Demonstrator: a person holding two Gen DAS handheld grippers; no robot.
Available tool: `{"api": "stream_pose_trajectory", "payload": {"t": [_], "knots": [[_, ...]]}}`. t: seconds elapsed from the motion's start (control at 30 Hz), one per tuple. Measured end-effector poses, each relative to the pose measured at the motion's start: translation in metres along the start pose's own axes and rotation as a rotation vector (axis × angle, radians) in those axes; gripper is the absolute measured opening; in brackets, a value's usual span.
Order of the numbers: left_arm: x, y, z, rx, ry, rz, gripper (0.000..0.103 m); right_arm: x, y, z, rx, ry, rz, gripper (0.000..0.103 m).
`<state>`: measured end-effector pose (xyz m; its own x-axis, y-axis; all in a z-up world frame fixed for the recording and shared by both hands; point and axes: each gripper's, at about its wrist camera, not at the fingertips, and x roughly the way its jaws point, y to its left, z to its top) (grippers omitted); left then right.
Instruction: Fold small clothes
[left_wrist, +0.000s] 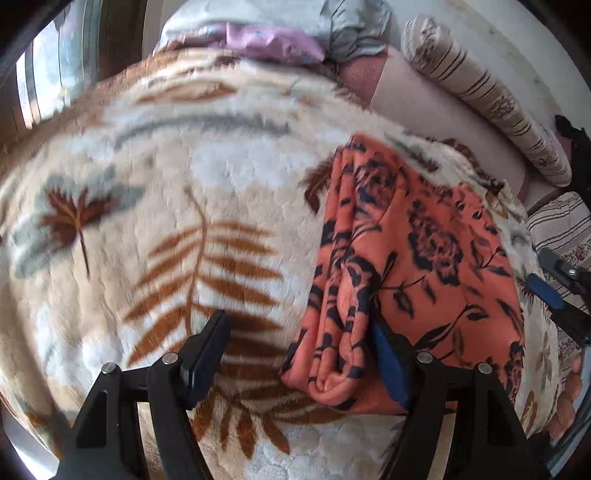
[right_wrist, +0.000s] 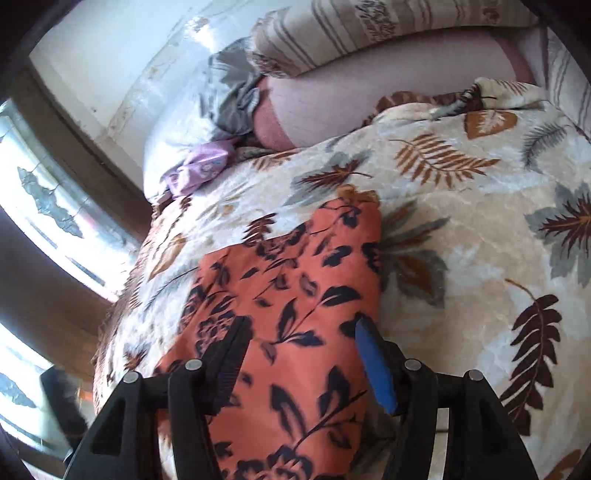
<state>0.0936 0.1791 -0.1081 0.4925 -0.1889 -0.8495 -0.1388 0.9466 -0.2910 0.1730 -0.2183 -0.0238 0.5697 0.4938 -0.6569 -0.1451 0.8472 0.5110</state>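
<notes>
Between the parted, empty jaws of the left gripper (left_wrist: 299, 343), folded edge of an orange floral garment (left_wrist: 406, 251), right gripper (right_wrist: 301, 343) released above the same cloth, garment lying on a leaf-patterned blanket (left_wrist: 166, 184), striped bolster (left_wrist: 480, 96) beyond

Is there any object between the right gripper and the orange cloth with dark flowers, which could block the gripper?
Nothing visible does. The right gripper hangs open directly over the folded orange cloth with dark flowers, which lies on the cream leaf-patterned fleece blanket. Only air shows between its fingers and the fabric.
</notes>
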Motion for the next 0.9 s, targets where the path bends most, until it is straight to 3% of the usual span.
{"api": "stream_pose_trajectory", "payload": {"t": [0.07,0.13,0.2,0.27,0.37,0.43,0.47,0.5,0.53,0.6,0.73,0.9], "knots": [[-0.015,0.001,0.001,-0.009,-0.035,-0.013,0.072,0.005,0.012,-0.015,-0.017,0.057,0.069,0.071],[-0.037,-0.003,0.009,-0.016,-0.082,-0.082,0.072,0.017,0.015,-0.03,0.001,0.152,0.129,0.071],[-0.052,-0.008,0.022,-0.003,-0.108,-0.15,0.072,0.019,0.013,-0.042,0.0,0.151,0.13,0.071],[-0.051,-0.018,0.045,0.021,-0.106,-0.167,0.072,0.018,0.011,-0.045,-0.002,0.135,0.141,0.071],[-0.019,-0.034,0.078,0.047,-0.029,-0.2,0.072,0.021,0.009,-0.046,0.009,0.139,0.145,0.071],[0.017,-0.04,0.089,0.078,0.043,-0.151,0.071,0.02,0.01,-0.047,0.006,0.139,0.148,0.071],[0.04,-0.034,0.092,0.048,0.112,-0.119,0.065,0.02,0.01,-0.047,0.006,0.14,0.15,0.071],[0.059,-0.022,0.092,-0.018,0.173,-0.156,0.064,0.019,0.01,-0.046,0.007,0.143,0.155,0.071],[0.062,-0.011,0.092,-0.08,0.166,-0.211,0.064,0.018,0.009,-0.046,0.005,0.149,0.163,0.071],[0.051,-0.005,0.093,-0.105,0.145,-0.253,0.061,0.015,0.006,-0.044,0.011,0.157,0.187,0.071],[0.013,-0.006,0.078,-0.056,0.043,-0.212,0.061,0.0,-0.009,-0.043,0.058,0.128,0.217,0.071],[-0.017,-0.018,0.053,0.044,-0.006,-0.198,0.062,-0.019,-0.041,-0.047,0.163,0.075,0.191,0.078]]}}
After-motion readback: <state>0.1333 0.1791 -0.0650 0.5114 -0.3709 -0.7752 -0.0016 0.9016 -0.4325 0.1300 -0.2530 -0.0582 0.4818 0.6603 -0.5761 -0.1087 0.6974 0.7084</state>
